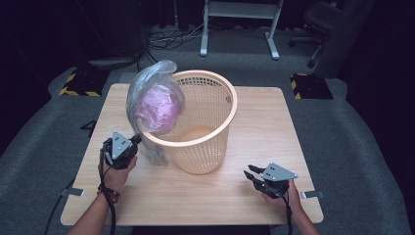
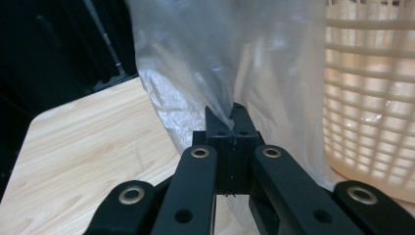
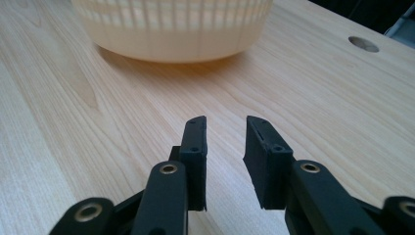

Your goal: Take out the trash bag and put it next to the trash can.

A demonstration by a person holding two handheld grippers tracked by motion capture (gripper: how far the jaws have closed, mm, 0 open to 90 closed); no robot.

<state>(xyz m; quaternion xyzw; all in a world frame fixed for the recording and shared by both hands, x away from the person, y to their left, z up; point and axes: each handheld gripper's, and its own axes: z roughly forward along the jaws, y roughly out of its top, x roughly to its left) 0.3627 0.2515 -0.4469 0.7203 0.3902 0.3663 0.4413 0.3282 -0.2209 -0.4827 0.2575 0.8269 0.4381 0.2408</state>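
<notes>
A clear plastic bag (image 1: 154,100) with something pink inside drapes over the left rim of a beige mesh basket (image 1: 205,147) at the table's middle. My left gripper (image 1: 134,140) is shut on the bag's lower edge, just left of the basket. In the left gripper view the film of the bag (image 2: 205,58) rises from the closed left gripper (image 2: 230,115), with the basket wall (image 2: 372,98) to its right. My right gripper (image 1: 251,175) rests low near the front right of the table, open and holding nothing; in its own view the right gripper (image 3: 225,129) points at the basket's base (image 3: 171,29).
The wooden table (image 1: 274,127) has bare surface right of the basket and along the front edge. A round hole (image 3: 363,43) sits in the tabletop. Behind the table stand a white frame (image 1: 240,24) and an office chair (image 1: 323,24) on grey carpet.
</notes>
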